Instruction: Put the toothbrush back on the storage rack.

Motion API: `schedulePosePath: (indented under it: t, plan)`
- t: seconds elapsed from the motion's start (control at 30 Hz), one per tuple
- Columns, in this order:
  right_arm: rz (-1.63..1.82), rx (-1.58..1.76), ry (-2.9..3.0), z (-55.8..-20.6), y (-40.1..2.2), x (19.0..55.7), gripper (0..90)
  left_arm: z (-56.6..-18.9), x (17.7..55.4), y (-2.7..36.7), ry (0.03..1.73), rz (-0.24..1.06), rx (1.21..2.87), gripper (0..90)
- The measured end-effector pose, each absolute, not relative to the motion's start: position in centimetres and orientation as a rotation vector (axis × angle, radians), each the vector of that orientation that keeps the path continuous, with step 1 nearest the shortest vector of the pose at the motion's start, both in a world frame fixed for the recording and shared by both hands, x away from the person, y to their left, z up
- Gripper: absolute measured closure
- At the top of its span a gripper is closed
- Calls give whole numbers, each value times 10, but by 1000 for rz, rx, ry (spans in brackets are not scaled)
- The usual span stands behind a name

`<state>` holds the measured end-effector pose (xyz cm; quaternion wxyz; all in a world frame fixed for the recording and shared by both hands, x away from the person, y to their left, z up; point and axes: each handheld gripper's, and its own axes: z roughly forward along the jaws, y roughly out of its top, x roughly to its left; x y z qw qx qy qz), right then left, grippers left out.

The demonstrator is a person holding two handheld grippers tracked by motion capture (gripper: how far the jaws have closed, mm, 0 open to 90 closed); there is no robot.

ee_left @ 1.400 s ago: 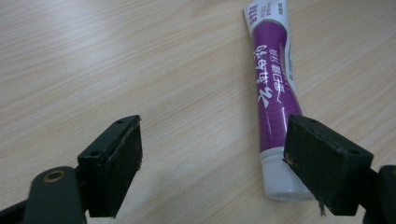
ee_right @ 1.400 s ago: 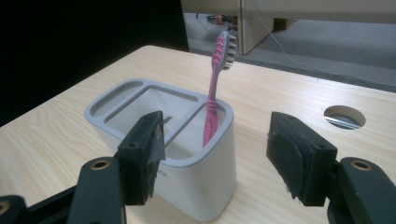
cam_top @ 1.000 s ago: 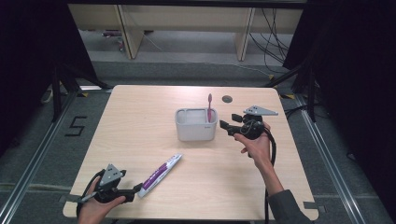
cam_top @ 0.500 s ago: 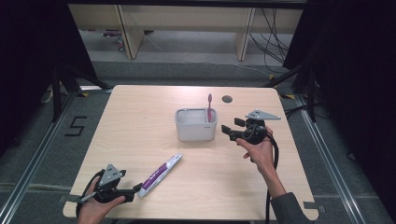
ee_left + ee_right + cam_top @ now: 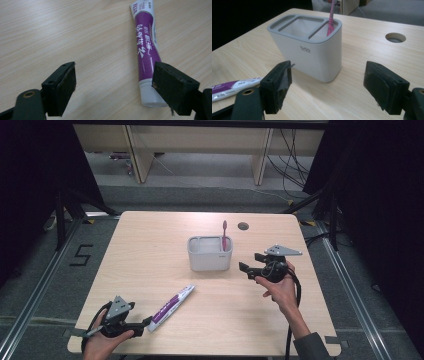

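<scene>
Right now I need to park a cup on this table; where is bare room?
Free: the far-left tabletop beside the holder, and the near middle between toothpaste and right forearm. Crowded: between holder and right tongs.

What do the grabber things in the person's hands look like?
Both are black. The left gripper and right gripper each have two flat, blocky black pads, a grey three-cornered plate on top and a black cable. A grey sleeve covers the right forearm.

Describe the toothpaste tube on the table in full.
The toothpaste tube is soft-looking plastic, purple in the middle with white print, white at its flat crimped end and at its cap. It lies flat and slanted on the bare wooden table, cap toward the left gripper, whose open jaws do not grip it.
</scene>
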<state>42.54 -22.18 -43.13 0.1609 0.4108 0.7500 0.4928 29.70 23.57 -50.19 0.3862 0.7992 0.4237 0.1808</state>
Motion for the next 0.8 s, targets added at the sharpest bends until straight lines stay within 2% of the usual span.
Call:
schedulePosePath:
  t: [0.8]
  plan:
    - [1281, 1123, 2295, -463, -218, 391, 230, -502, 297, 236, 1085, 465, 2039, 187]
